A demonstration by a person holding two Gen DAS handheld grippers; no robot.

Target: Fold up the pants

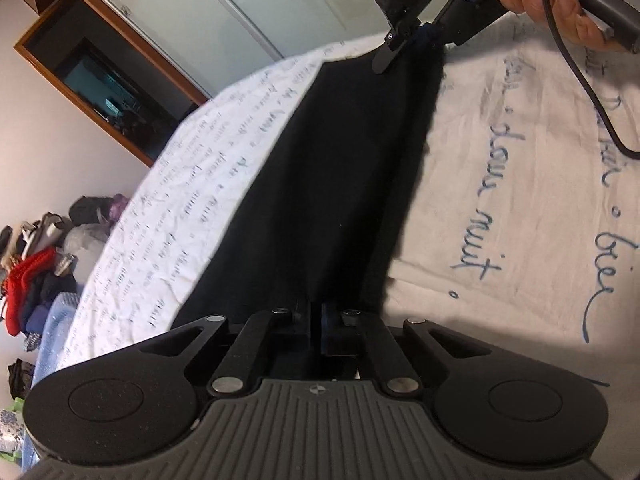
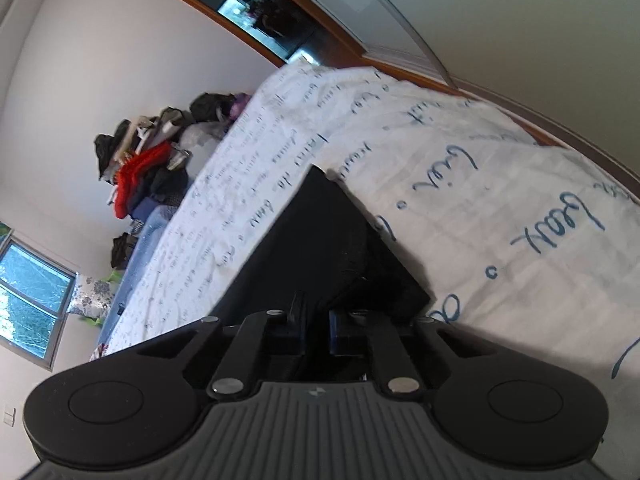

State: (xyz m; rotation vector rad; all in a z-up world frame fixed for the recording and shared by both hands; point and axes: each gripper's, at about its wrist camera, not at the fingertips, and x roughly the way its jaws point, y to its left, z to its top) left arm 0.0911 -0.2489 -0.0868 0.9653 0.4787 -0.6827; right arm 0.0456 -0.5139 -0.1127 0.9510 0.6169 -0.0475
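Your left tongs point(image 1: 316, 320) are closed on one end of the black pants point(image 1: 340, 168), the cloth pinched between the two fingers right at the tips. From there the pants run straight ahead as a long, taut dark band, lifted off the white bedsheet point(image 1: 500, 184) with blue handwriting that lies to either side of and beneath it.

At the far end of that band, in the left view, your right tongs point(image 1: 408, 46) are clamped on the other end of the pants, with your right hand point(image 1: 560, 12) wrapped around the grey handle and a black cable point(image 1: 576, 80) trailing down past it.

In the right view, your right tongs point(image 2: 318, 320) have their fingers drawn together on the pants point(image 2: 320, 240), which spread ahead as a dark triangular fold narrowing to a corner further out over the bedsheet point(image 2: 500, 200).

Beyond the bed's edge, left of both tongs, a heap of clothes point(image 2: 148, 168) sits against the wall. A window point(image 2: 32, 296) shows at the far left of the right view.
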